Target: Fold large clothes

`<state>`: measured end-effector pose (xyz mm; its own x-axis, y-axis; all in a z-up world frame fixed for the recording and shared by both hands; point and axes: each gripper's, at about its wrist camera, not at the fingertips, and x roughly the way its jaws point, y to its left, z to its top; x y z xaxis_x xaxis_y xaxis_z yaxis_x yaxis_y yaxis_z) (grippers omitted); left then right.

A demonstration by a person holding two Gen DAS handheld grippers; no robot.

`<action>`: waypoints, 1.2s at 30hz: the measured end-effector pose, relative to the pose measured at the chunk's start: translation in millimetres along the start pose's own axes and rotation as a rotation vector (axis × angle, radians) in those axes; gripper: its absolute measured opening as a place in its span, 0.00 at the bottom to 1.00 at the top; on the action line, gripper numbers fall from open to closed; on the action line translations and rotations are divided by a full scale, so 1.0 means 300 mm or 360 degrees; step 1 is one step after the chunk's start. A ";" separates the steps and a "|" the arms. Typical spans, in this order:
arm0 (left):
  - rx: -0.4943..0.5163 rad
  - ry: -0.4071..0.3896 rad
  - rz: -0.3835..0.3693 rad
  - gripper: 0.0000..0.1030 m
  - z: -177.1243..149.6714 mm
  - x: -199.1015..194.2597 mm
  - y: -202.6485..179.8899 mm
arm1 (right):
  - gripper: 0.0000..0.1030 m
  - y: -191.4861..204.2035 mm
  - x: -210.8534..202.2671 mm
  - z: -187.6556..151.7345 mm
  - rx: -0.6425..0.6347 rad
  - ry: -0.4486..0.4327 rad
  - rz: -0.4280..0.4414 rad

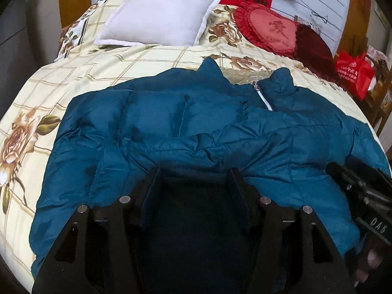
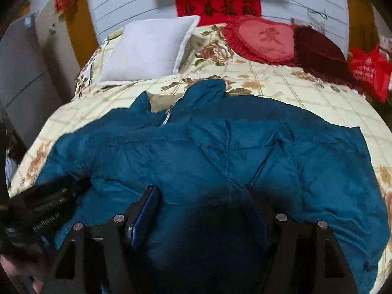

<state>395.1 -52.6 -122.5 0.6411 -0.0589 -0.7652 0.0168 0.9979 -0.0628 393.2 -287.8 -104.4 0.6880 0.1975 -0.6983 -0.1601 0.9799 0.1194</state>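
A large teal puffer jacket lies spread across the bed with its collar and silver zipper towards the pillows. My left gripper hangs over the jacket's near hem, left of the zipper line. Its fingers stand apart with puffy fabric in shadow between them, and no pinch shows. In the right wrist view the jacket fills the middle. My right gripper is open above the hem on the other side, pads clear of the cloth. Each view shows the other gripper at its edge: the right one, the left one.
The floral bedspread shows around the jacket. A white pillow, a red heart cushion and a dark red cushion lie at the headboard end. A red bag sits off the bed's right side, a grey cabinet on its left.
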 end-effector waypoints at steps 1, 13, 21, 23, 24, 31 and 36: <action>0.0013 -0.0013 -0.0003 0.56 -0.006 0.002 0.001 | 0.68 0.002 0.005 -0.012 -0.0030 -0.0013 0.0000; 0.0010 -0.0083 -0.0015 0.57 -0.030 0.003 0.011 | 0.71 -0.011 0.038 -0.037 -0.0038 -0.0030 0.0043; 0.0010 -0.0081 -0.0014 0.57 -0.029 0.004 0.011 | 0.71 -0.006 0.038 -0.039 -0.0038 -0.0030 0.0036; 0.0009 -0.0081 -0.0015 0.57 -0.029 0.004 0.011 | 0.71 -0.005 0.038 -0.039 -0.0037 -0.0030 0.0037; 0.0009 -0.0081 -0.0016 0.57 -0.029 0.004 0.011 | 0.71 -0.005 0.038 -0.039 -0.0037 -0.0030 0.0037; 0.0010 -0.0080 -0.0013 0.57 -0.029 0.004 0.011 | 0.72 -0.006 0.038 -0.041 -0.0038 -0.0031 0.0032; 0.0009 -0.0080 -0.0014 0.57 -0.030 0.005 0.010 | 0.72 -0.005 0.038 -0.041 -0.0035 -0.0030 0.0035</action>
<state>389.1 -49.9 -129.6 0.6786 -0.0662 -0.7315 0.0266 0.9975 -0.0656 392.5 -287.5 -121.2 0.6974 0.2198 -0.6822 -0.1908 0.9744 0.1190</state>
